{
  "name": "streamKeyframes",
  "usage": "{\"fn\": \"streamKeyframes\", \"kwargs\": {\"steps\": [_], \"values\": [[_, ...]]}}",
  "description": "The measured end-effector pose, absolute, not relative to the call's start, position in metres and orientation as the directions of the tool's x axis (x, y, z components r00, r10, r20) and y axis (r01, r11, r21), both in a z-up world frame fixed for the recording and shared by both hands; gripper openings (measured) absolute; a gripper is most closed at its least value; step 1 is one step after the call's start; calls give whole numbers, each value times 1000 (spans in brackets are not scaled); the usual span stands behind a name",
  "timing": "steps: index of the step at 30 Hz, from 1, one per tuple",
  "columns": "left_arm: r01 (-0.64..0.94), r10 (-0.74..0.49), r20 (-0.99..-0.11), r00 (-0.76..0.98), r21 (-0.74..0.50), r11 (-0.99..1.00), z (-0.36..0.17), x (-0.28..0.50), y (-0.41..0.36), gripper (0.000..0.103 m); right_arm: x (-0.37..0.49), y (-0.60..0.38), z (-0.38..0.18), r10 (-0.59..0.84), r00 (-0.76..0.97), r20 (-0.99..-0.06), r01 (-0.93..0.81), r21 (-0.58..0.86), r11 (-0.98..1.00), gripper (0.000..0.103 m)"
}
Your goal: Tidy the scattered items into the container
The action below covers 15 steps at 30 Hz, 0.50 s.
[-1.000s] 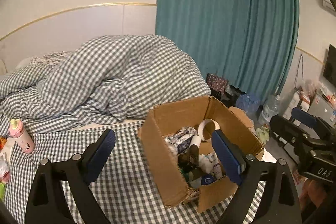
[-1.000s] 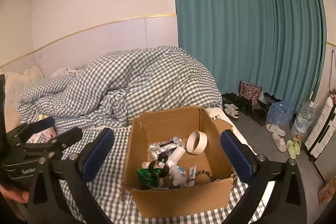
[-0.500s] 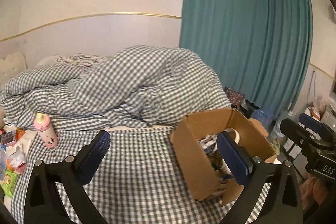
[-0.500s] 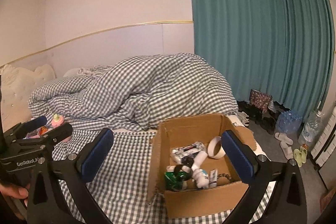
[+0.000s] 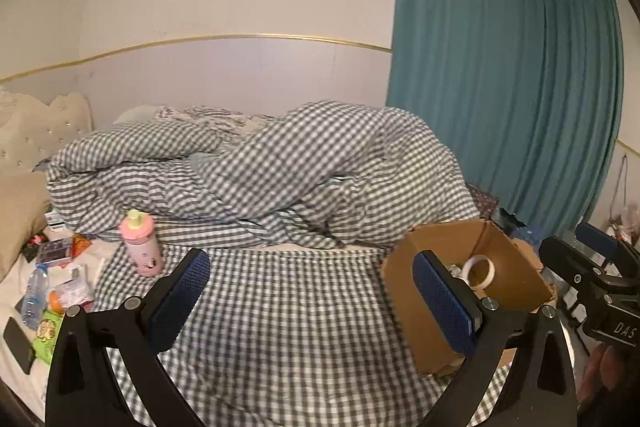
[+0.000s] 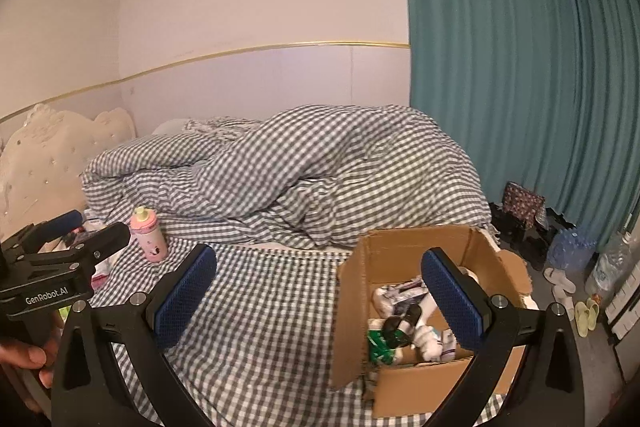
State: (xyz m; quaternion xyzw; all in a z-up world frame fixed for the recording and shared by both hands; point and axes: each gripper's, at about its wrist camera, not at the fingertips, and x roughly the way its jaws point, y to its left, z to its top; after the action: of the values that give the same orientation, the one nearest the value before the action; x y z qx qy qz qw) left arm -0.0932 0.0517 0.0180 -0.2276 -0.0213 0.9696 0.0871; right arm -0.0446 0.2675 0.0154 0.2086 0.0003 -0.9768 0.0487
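Note:
An open cardboard box point(image 5: 404, 291) point(image 6: 352, 307) sits on the checked bedsheet at the right, holding a tape roll point(image 5: 478, 269), a white bottle, a green packet point(image 6: 380, 341) and several other small items. A pink bottle point(image 5: 141, 243) point(image 6: 149, 239) stands upright on the sheet at the left. More scattered items point(image 5: 52, 287) lie at the bed's left edge: a water bottle, snack packets, a black phone. My left gripper point(image 5: 312, 297) is open and holds nothing, hanging above the sheet between bottle and box. My right gripper point(image 6: 320, 293) is open and holds nothing too, just left of the box.
A rumpled checked duvet point(image 5: 280, 167) is heaped across the back of the bed, with a cream headboard point(image 6: 52, 155) at the left. A teal curtain point(image 6: 520, 67) hangs on the right; slippers, shoes and water bottles point(image 6: 568, 247) lie on the floor beyond the box.
Both views have swung left: the box has slid from the middle to the right, and the pink bottle and scattered items have come further into view. Both grippers stayed open.

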Motion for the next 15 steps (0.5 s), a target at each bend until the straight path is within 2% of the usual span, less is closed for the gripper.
{"fn": "streamKeyframes", "kwargs": {"steps": [8,15], "values": [[-107,116,-435,-893,-44,-993,21,-82,25,103,-47,237,12,-139,-899,-415,148,11,-989,103],[-67,91,-441,-893,-69,-995,23,-75,-1,103,-52,216,8,-166,-890,-426,180,8,-984,103]]}}
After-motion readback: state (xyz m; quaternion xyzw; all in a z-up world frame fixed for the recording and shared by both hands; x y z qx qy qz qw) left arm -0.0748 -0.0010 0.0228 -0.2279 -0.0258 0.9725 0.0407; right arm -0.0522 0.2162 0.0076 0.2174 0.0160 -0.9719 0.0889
